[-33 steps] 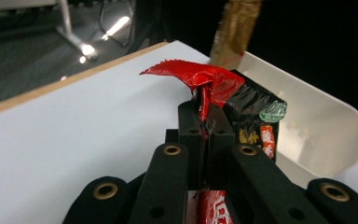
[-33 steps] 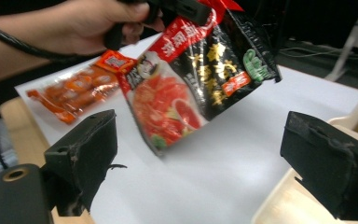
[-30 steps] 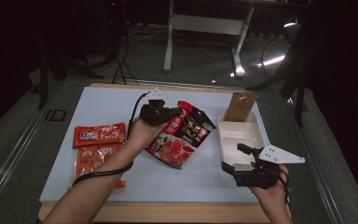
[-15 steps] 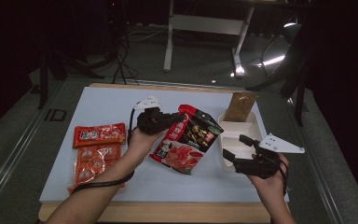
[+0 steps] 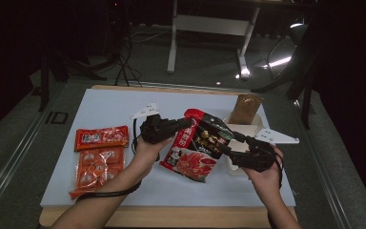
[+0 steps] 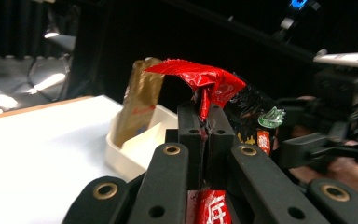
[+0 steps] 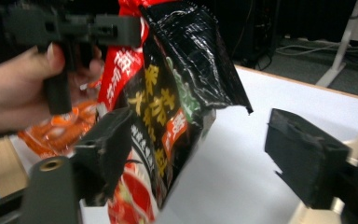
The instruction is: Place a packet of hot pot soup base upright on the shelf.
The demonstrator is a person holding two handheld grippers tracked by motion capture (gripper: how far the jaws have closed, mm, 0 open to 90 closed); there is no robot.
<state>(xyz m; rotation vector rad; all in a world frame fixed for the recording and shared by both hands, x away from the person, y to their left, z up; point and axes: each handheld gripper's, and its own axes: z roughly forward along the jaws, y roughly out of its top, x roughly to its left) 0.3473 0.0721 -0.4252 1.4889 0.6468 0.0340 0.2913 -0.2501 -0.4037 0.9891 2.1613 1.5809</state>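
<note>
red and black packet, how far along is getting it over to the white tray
Done: the left gripper is shut on the top edge of the red and black packet, holding it tilted up off the table. In hand: the right gripper has just been closing around its side edge, pads not yet pressing. Left: placing it in the white tray; two orange packets still lie at the left.

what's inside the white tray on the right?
A brown packet stands upright at the far end of the white tray. In the left gripper view the part nearer it looks bare. The right gripper and the red-and-black bag cover its near end.
</note>
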